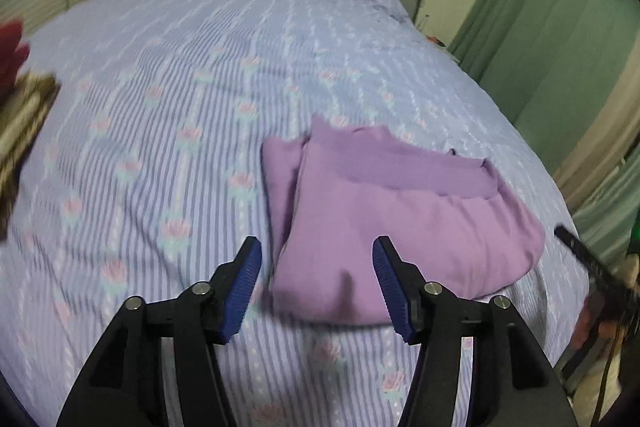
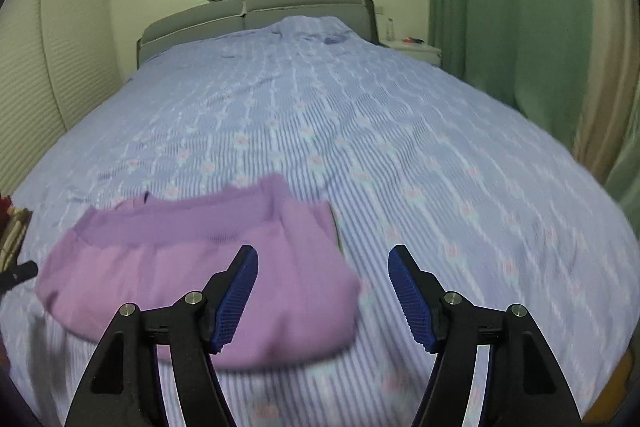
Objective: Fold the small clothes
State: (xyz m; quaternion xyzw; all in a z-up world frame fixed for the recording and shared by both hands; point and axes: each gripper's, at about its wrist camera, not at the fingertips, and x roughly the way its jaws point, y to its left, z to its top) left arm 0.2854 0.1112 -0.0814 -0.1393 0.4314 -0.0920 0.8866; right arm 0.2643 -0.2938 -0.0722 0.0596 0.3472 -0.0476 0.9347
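A purple garment [image 1: 392,211] lies folded into a compact rectangle on the bed, its ribbed band on the far side. It also shows in the right wrist view [image 2: 192,267], low and to the left. My left gripper [image 1: 317,283] is open and empty, hovering over the garment's near left corner. My right gripper [image 2: 323,291] is open and empty, just past the garment's right edge, above the sheet. The other gripper's tip [image 1: 580,255] shows at the right edge of the left wrist view.
The bed has a lilac striped sheet with small flowers [image 2: 360,131] and a grey headboard [image 2: 256,11]. A pile of brown and red clothes [image 1: 20,107] lies at the bed's left edge. Green curtains [image 2: 500,7] and a nightstand [image 2: 412,47] stand on the right.
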